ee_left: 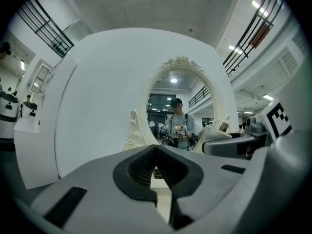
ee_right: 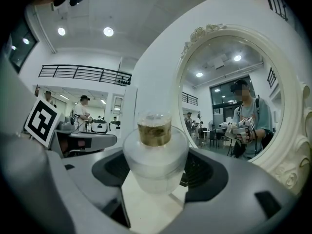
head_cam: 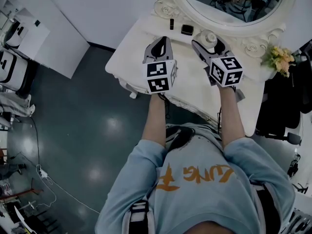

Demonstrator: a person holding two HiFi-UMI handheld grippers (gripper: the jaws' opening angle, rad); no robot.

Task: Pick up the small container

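Head view: steeply down over worktop (head_cam: 191,78). Gripper views: low, close, along jaws toward mirror (ee_left: 168,89) (all three share it).

2 grippers (head_cam: 163,42) (head_cam: 206,44); 1 container (ee_right: 155,152); 1 mirror (head_cam: 229,6)

Left gripper (ee_left: 156,152), grey jaws meeting at lower centre, is facing white ornate oval mirror (ee_left: 181,106) reflecting a person (ee_left: 177,123).

A white bench (head_cam: 130,52) carries an ornate oval mirror (head_cam: 165,6). Near its frame stand a slim dark tube (head_cam: 171,24) and a black square case (head_cam: 187,29), perhaps a compact. Yellow flowers (head_cam: 279,58) sit at the right end.
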